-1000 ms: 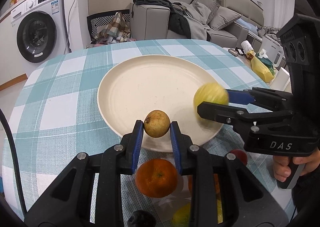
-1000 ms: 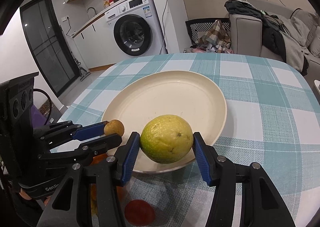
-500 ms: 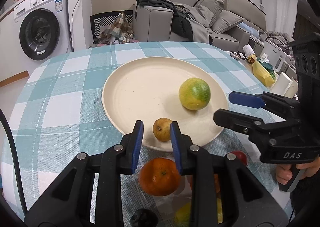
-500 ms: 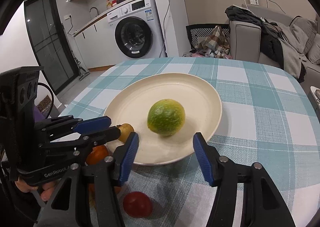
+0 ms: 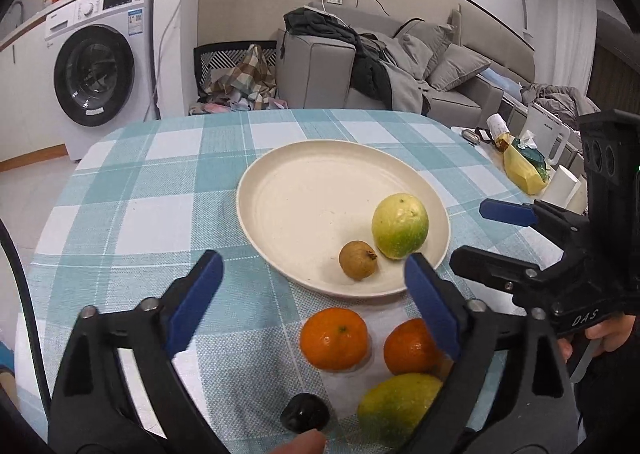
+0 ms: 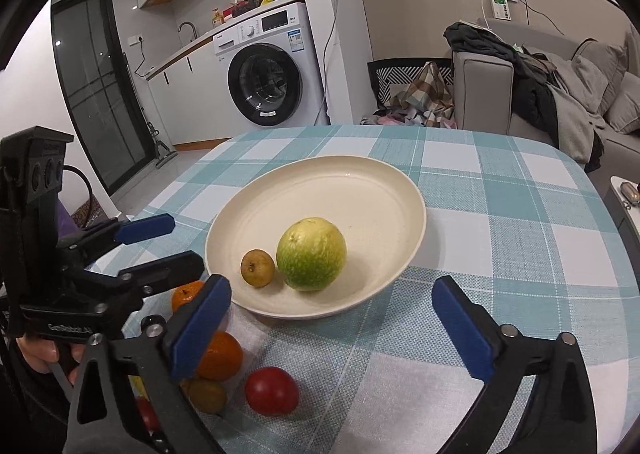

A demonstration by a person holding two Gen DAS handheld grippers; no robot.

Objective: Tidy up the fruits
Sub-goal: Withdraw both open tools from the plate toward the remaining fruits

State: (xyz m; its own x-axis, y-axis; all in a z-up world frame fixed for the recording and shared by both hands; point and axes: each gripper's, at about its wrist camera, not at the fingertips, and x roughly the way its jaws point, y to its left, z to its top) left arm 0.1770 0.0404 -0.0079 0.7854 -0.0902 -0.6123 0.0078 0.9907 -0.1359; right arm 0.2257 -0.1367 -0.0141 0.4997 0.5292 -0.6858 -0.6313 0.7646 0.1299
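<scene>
Both grippers tilted downward over the near edge of the checked table (image 6: 500, 190), side by side. Left gripper (image 5: 314, 286) jaws spreading wide, nothing between the blue pads; a fingertip shows at the bottom edge under it. Right gripper (image 6: 330, 318) jaws also opening wide, holding nothing; its hand (image 5: 600, 334) wraps the handle low on the right of the left wrist view. Cream plate (image 6: 360, 182) sits mid-table with a green-yellow round fruit (image 6: 311, 253) and a small brown fruit (image 6: 257, 267) just beside it, near the plate's near rim. Off the plate, close to the grippers: two oranges (image 5: 334, 338), another green-yellow fruit (image 5: 396, 406), a red fruit (image 6: 272, 390), a dark small fruit (image 5: 305, 418).
</scene>
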